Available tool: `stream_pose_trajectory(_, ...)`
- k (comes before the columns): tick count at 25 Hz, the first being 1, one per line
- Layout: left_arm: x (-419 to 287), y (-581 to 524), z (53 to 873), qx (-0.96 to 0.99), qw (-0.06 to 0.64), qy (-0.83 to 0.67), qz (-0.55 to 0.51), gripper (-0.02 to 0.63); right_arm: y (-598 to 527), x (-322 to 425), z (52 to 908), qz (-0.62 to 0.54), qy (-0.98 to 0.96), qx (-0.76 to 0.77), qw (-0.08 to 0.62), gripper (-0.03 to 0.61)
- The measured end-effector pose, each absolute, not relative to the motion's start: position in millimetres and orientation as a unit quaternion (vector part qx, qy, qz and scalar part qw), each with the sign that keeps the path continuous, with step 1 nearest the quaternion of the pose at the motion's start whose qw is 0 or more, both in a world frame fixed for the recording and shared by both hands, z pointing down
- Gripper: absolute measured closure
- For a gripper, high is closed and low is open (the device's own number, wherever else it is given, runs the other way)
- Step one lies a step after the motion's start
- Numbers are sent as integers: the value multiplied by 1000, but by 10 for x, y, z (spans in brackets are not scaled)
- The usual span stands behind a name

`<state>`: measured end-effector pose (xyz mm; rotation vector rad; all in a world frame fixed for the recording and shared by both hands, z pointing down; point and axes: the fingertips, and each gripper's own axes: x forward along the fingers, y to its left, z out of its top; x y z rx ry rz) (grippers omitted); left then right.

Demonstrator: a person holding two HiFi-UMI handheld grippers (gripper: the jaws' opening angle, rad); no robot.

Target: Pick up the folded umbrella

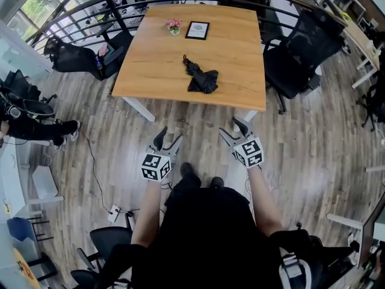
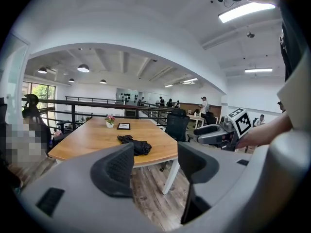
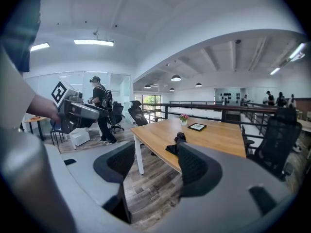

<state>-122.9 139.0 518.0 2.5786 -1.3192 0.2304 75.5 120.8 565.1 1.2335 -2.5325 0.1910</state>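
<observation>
A black folded umbrella point(image 1: 200, 76) lies on the wooden table point(image 1: 156, 59), near its front edge. The left gripper view shows the umbrella point(image 2: 136, 144) ahead on the table, beyond the jaws. In the right gripper view the umbrella point(image 3: 174, 145) is partly hidden behind the right jaw. My left gripper point(image 1: 166, 142) and right gripper point(image 1: 236, 131) hover over the floor short of the table, both open with nothing between the jaws. Each gripper is seen from the other: right gripper point(image 2: 214, 134), left gripper point(image 3: 80, 111).
A small flower pot point(image 1: 174, 26) and a framed picture point(image 1: 197, 30) stand at the table's far side. Black office chairs point(image 1: 295, 59) sit to the right and at the far left point(image 1: 90, 56). A railing point(image 1: 90, 8) runs behind the table. People stand in the background.
</observation>
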Motion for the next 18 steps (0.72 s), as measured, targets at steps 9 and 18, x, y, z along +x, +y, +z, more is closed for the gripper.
stream_pose_trajectory(9,-1695,839,5267,890,129,-429,82,327,726,270,5682,76,-875,449,162,281)
stream_pose_trajectory(18,-1957,353,5303,903,129,-400,84,327,385,-91,5730,80,-866,463,168,282)
